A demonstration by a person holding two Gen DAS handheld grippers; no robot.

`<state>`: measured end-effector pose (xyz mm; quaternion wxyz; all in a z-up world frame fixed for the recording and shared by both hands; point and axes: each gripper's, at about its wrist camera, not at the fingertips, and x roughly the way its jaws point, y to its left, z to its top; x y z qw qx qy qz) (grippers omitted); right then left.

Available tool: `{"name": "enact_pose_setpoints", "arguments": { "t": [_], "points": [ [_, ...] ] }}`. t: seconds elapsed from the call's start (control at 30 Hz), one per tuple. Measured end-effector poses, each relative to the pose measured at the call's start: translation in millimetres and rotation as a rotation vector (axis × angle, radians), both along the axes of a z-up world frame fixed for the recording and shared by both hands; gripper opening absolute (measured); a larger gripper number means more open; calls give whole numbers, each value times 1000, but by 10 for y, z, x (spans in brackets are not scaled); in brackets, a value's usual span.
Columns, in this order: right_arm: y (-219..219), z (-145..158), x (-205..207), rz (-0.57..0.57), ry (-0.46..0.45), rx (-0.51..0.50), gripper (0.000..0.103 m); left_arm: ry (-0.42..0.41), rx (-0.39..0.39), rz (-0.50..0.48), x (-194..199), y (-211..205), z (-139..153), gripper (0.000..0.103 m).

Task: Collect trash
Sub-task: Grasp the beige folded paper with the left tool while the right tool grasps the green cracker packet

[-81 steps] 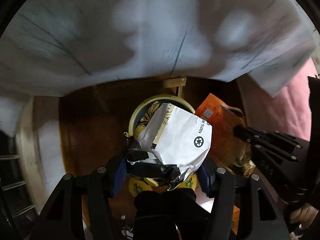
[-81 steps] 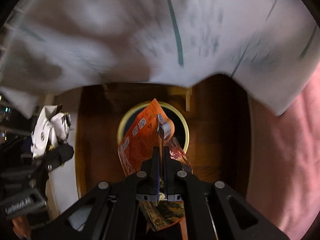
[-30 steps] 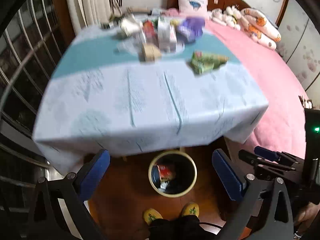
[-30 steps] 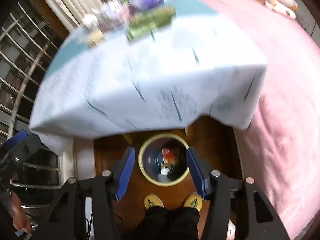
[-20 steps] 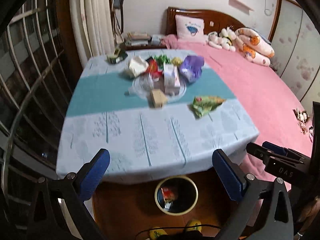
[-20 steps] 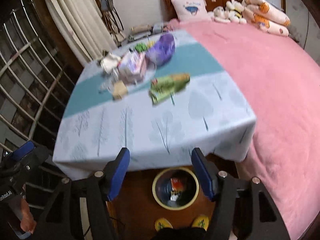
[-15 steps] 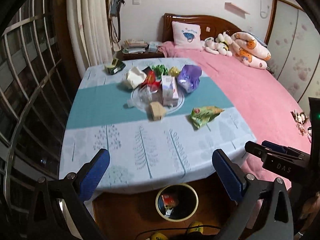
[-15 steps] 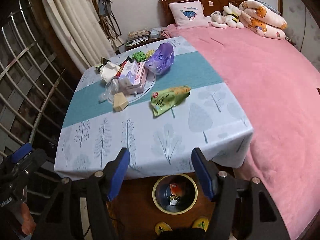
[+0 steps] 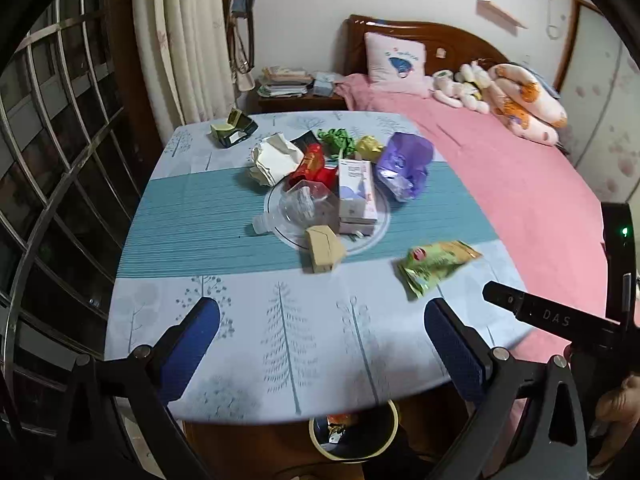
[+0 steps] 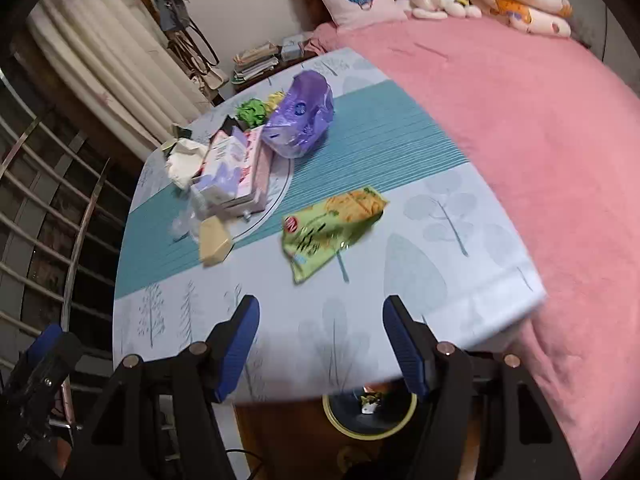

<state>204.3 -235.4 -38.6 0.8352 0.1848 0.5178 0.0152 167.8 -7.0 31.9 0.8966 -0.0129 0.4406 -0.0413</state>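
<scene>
Earlier both claws hung over the bin with wrappers clenched; by this moment both were empty and raised above the bench edge. Left claw (image 9: 320, 336) stood spread wide, nothing between its blue pads. Right claw (image 10: 318, 344) likewise released, empty. Bin (image 10: 370, 416) sat on the floor under the near edge of the bench (image 9: 280, 340), mostly hidden by the cloth, with dropped wrappers inside. Green snack bag (image 10: 330, 230) lay flat on the near right of the bench, apart from the pile, long axis running near-left to far-right, red-logo end toward the left. Remaining trash clustered on the round plate (image 9: 380, 228) at mid-bench: white carton (image 9: 356, 192), purple bag (image 9: 404, 164), tan box (image 9: 323, 249).
</scene>
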Motion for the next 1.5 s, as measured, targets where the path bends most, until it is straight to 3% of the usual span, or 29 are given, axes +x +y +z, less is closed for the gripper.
{"name": "enact_pose_setpoints", "arguments": {
  "t": [0.3, 0.47, 0.53, 0.63, 0.77, 0.87, 1.27, 1.4, 1.5],
  "points": [
    [-153, -685, 824, 50, 155, 119, 70, 137, -38, 154, 832, -126, -534, 101],
    [-117, -822, 1067, 136, 175, 124, 71, 200, -30, 223, 1183, -169, -826, 101],
    [-61, -817, 1154, 191, 173, 82, 70, 215, -28, 248, 1292, -181, -914, 101],
    [5, -811, 1281, 256, 164, 33, 62, 233, -24, 276, 1418, -183, -1018, 101],
    [29, -836, 1391, 314, 153, -1, 27, 273, -18, 303, 1570, -192, -1185, 101],
    [32, -847, 1443, 359, 147, -8, 17, 297, -14, 319, 1610, -187, -1274, 101],
    [107, -835, 1448, 467, 132, -3, 14, 358, 22, 387, 1727, -168, -1531, 101],
    [88, -849, 1461, 467, 140, 14, 14, 386, 31, 405, 1763, -166, -1589, 92],
    [77, -849, 1455, 470, 141, 17, 13, 396, 27, 412, 1760, -170, -1613, 91]
  ]
}}
